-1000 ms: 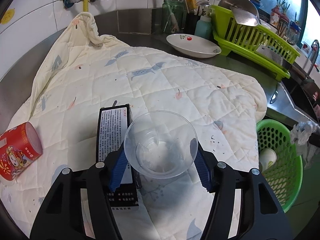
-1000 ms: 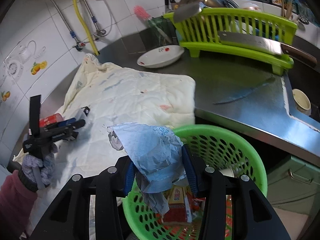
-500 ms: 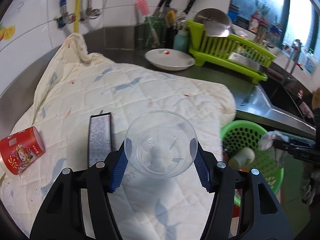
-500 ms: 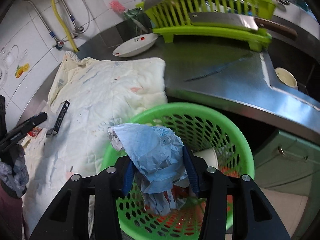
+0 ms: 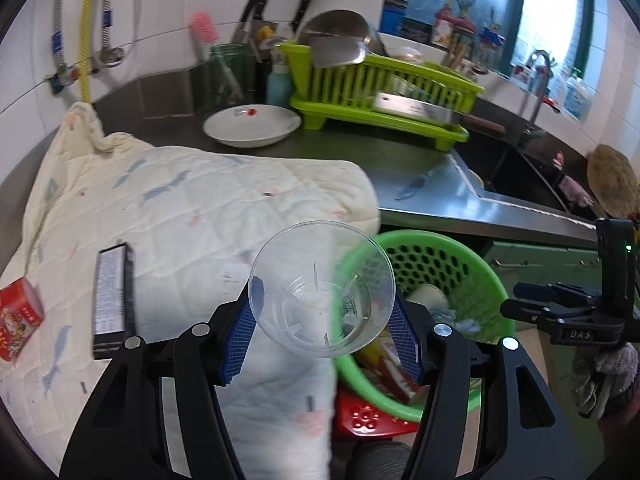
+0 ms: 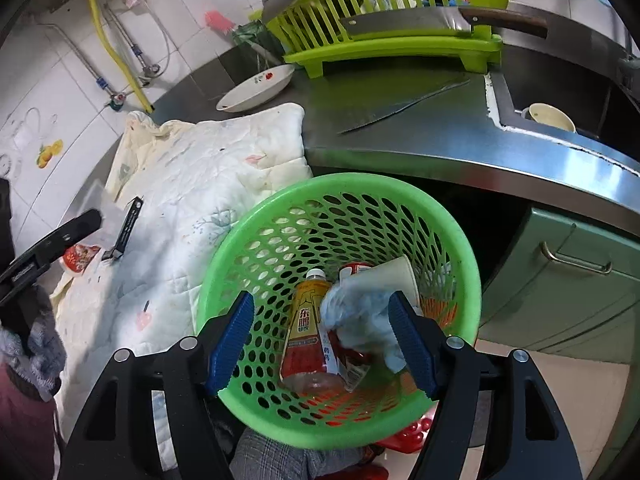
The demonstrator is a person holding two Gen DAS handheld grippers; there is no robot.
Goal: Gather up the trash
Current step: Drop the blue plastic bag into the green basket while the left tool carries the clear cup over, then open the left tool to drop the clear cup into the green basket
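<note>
Left claw [image 5: 320,326] clamped; right claw [image 6: 322,340] has just been opening.

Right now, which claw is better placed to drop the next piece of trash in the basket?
Left. The left claw grips the clear plastic cup at the green basket rim; the right claw is open and empty.

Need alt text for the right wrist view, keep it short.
The right gripper, jaws just opened, hangs over a green basket; a crumpled blue wrapper lies loose between its fingers, over a bottle and paper cup. A quilt lies left, a dish rack behind.
</note>
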